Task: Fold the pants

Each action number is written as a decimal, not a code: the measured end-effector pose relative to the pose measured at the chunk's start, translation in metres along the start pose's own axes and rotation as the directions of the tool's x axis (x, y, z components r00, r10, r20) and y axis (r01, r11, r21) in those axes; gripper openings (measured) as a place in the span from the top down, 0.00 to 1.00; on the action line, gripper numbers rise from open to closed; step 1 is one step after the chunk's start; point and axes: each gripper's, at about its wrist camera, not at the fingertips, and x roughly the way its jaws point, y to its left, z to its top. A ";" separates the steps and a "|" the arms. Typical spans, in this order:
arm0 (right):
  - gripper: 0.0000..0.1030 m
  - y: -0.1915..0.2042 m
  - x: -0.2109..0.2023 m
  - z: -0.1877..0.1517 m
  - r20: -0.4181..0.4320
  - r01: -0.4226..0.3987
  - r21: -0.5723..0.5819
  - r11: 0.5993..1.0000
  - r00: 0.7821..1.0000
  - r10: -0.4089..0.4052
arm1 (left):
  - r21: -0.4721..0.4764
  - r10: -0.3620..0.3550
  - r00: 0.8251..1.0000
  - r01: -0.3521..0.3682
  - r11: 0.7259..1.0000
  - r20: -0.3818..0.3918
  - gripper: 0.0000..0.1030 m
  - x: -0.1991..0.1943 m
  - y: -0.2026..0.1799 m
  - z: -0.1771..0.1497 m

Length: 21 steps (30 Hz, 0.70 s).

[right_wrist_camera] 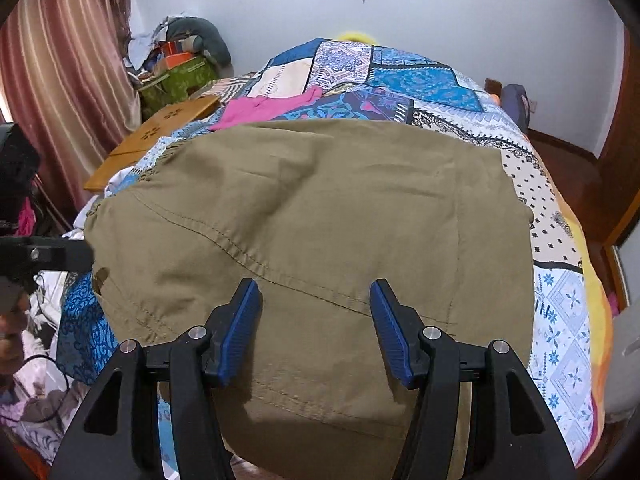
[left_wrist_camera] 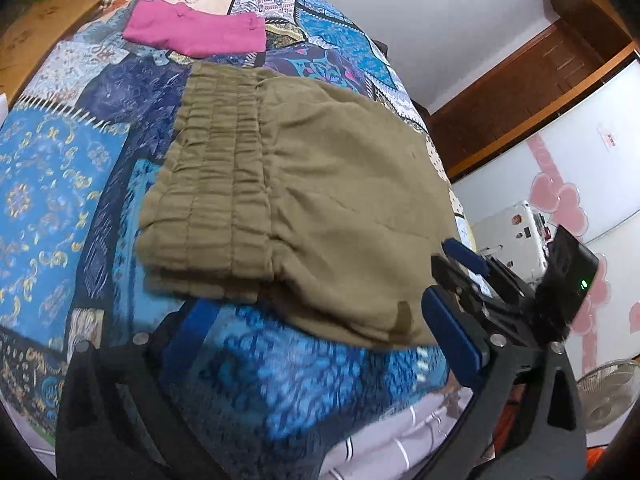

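Note:
Olive pants (left_wrist_camera: 320, 184) lie folded on a patchwork bedspread (left_wrist_camera: 48, 168), with the gathered waistband (left_wrist_camera: 216, 168) on the left. My left gripper (left_wrist_camera: 320, 336) stands wide open at the pants' near edge, its fingers (left_wrist_camera: 452, 340) on either side of the edge and no cloth pinched. In the right wrist view the pants (right_wrist_camera: 320, 208) fill the middle. My right gripper (right_wrist_camera: 316, 320) hovers over the near part of them, jaws apart, with the cloth lying flat below and between the blue pads. The right gripper (left_wrist_camera: 468, 264) also shows at the pants' right edge in the left wrist view.
A folded pink garment (left_wrist_camera: 196, 32) lies farther back on the bedspread (right_wrist_camera: 560, 312). A wooden board (right_wrist_camera: 156, 140) and piled clutter (right_wrist_camera: 180, 64) sit left of the bed. White cloth (left_wrist_camera: 400, 440) hangs at the bed's near edge. A fan (left_wrist_camera: 608, 396) and a white cabinet (left_wrist_camera: 560, 152) stand to the right.

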 end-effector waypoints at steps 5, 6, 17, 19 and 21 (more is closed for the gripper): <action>0.44 -0.001 0.000 -0.002 0.008 -0.009 0.001 1.000 1.000 0.009 | -0.017 0.025 1.000 -0.024 1.000 0.015 0.01 0.014 0.000 0.019; 0.44 -0.001 0.000 -0.002 0.009 -0.011 0.002 1.000 1.000 0.011 | -0.034 0.021 1.000 -0.021 0.999 0.019 0.01 0.014 0.002 0.023; 0.44 -0.006 -0.002 0.010 -0.033 -0.029 0.051 0.998 0.999 0.031 | 0.144 0.215 0.973 -0.225 0.964 0.087 0.64 0.010 -0.020 0.040; 0.44 -0.005 -0.006 0.017 -0.028 -0.043 0.068 0.997 0.999 0.045 | 0.184 0.241 0.963 -0.260 0.948 0.121 0.65 0.006 -0.026 0.038; 0.44 0.000 -0.011 0.026 -0.001 -0.060 0.070 0.996 0.998 0.060 | 0.226 0.276 0.948 -0.307 0.925 0.157 0.66 0.002 -0.034 0.033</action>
